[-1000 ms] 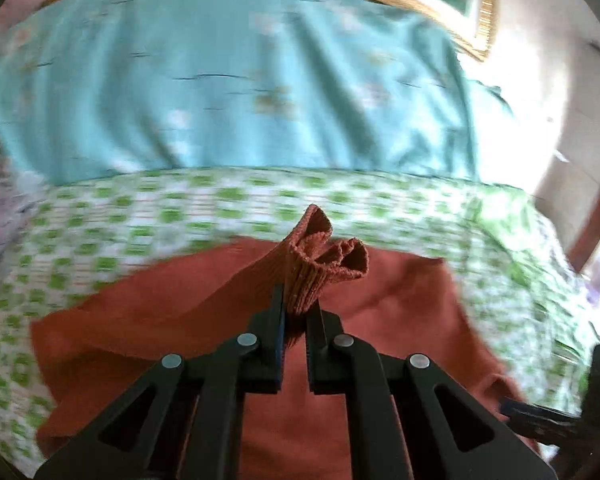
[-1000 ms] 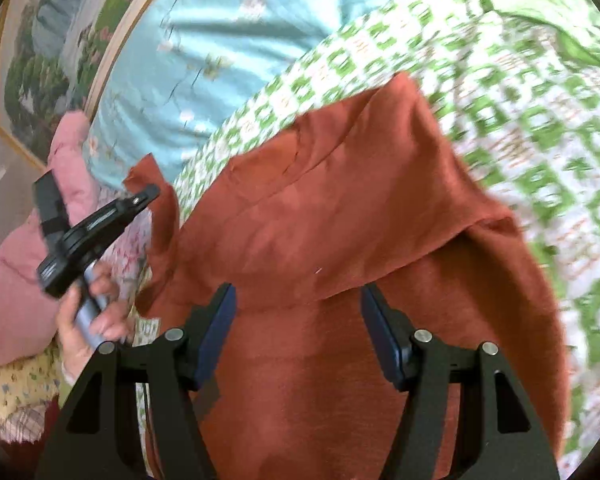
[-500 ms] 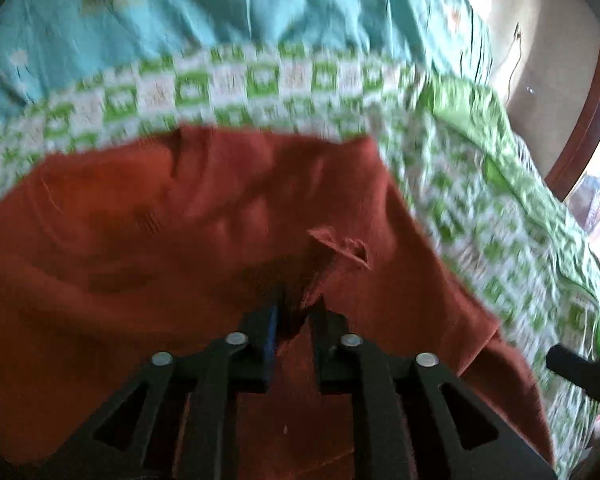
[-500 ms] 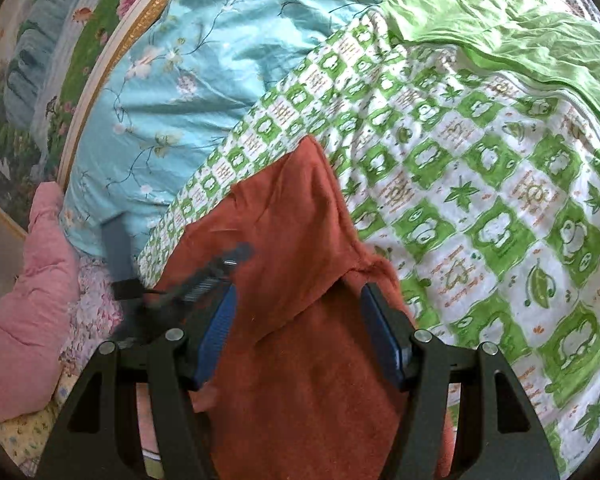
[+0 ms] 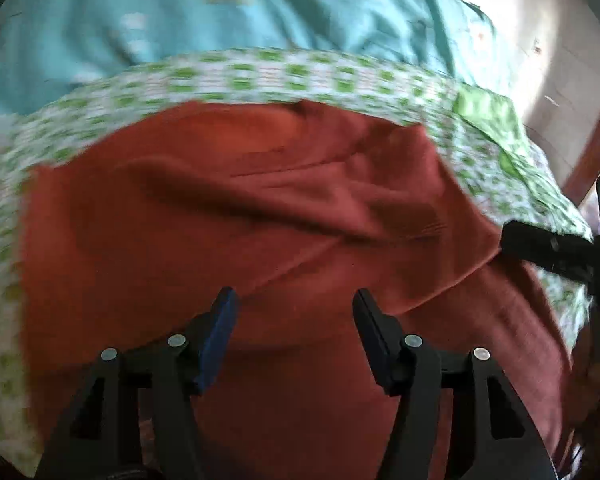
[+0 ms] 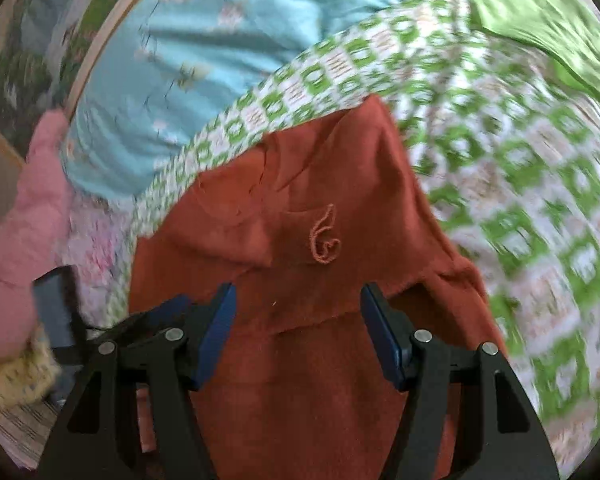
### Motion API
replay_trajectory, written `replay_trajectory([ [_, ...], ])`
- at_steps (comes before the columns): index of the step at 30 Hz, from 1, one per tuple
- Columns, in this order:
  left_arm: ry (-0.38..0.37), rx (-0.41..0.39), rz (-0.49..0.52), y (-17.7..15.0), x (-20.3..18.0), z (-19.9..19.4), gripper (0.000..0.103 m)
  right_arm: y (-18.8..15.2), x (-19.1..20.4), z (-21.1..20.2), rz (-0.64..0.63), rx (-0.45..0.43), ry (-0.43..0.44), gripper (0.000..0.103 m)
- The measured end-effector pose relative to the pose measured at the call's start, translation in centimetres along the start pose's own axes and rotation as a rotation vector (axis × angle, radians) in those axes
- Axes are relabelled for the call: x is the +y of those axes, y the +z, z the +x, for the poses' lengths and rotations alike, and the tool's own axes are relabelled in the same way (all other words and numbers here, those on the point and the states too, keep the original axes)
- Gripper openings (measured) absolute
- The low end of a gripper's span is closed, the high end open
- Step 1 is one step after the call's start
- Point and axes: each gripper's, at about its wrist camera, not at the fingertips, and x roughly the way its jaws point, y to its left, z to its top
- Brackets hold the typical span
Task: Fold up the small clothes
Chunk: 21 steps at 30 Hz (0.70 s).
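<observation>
Left wrist view, nearest first: the left hand-held gripper (image 5: 294,308) fills the bottom edge, its jaws spread apart and released, having just been opening, with nothing pinched between them; only the rust-red garment (image 5: 260,216) lies flat beneath the gap. That garment spreads from 6 o'clock up past the centre of the frame, a folded flap lying across it with its edge running from about 7 o'clock toward 3 o'clock. At 3 o'clock a black finger of the right hand-held gripper (image 5: 548,246) reaches in at the cloth's right edge. Beyond the garment, at 12 o'clock, comes the green-and-white patterned bedspread (image 5: 260,76), then a light blue floral cover (image 5: 220,8) farther back. In the right wrist view the right hand-held gripper (image 6: 296,312) stands at the bottom with its jaws likewise apart and empty, hovering over the same garment (image 6: 320,360), which stretches from 6 o'clock to a pointed corner near 12 o'clock of centre. A loose loop of red thread (image 6: 325,238) lies on the cloth just above the jaws. Part of the left hand-held gripper (image 6: 156,316) shows dark and blurred at 8 o'clock, beside the left jaw. The bedspread (image 6: 520,200) runs off to 3 o'clock, a pink bundle (image 6: 24,208) sits at 9 o'clock, and the blue cover (image 6: 204,52) lies far back at 11 o'clock.
</observation>
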Motion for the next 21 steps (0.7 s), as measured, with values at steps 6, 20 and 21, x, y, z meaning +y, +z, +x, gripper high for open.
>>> replay_trajectory([
  [6, 0.245, -0.037, -0.127, -2.9, 8.9, -4.3, 0.061, 2.8, 0.6, 3.7, -0.098, 0.046, -0.059, 0.065],
  [20, 0.405, 0.005, -0.282, -3.5, 16.2, -1.6, 0.061, 5.2, 2.0, 5.7, -0.148, 0.090, -0.006, 0.005],
  [21, 0.422, -0.007, -0.302, -3.3, 16.5, -1.9, 0.061, 5.8, 2.6, 3.9, -0.142, 0.043, 0.028, 0.005],
])
